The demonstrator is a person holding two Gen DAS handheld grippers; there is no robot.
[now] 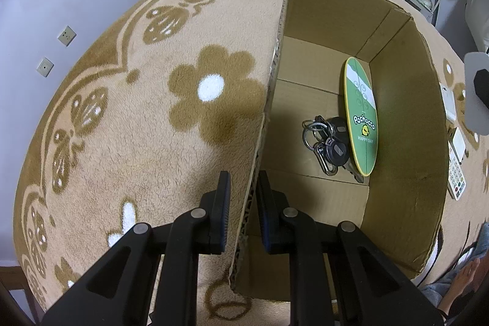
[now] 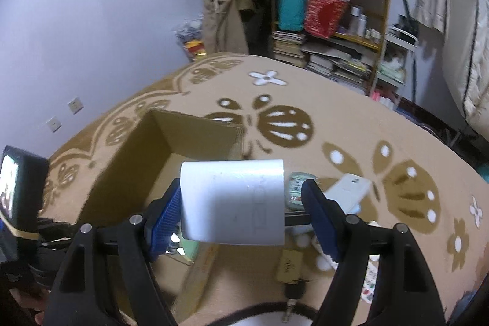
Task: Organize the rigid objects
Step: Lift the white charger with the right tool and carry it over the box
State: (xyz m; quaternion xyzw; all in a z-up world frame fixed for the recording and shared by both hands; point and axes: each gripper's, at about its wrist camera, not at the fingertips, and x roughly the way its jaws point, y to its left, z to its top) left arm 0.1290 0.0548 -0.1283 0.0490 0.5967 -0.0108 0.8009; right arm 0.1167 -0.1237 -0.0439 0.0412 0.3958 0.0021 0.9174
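Your right claw (image 2: 241, 213) is clamped on a white block (image 2: 233, 200), likely a charger or adapter. Its long side runs across the gap from pad to pad, so the jaws stand wide. The left pad sits flat on the block's end. The right pad's contact is less clear from the right wrist view, so treat that grip as fair, not firm.

The relation that matters: the cardboard box (image 2: 171, 139) lies ahead of that claw and to its left, with its open top below the block. As I read it, the block is about over the box's right wall, not yet over the floor inside. You'd want to carry it further left before letting go.

Your left claw (image 1: 243, 210) is pinched shut on the box's left wall (image 1: 269, 100), one pad outside and one inside, and it steadies the box. It's the nearer hand to the box but it's busy, so the drop is the right hand's job.

Inside the box, ahead and right of the left claw: a bunch of keys (image 1: 325, 142) on the floor, and a green oval card (image 1: 360, 115) leaning on the right wall. Bare floor is on the left half, so aim there.

Still out on the blanket (image 2: 351, 118), just right of the right claw: a small jar (image 2: 295, 188), a white box (image 2: 348, 191) and a brass padlock (image 2: 288, 265) below.
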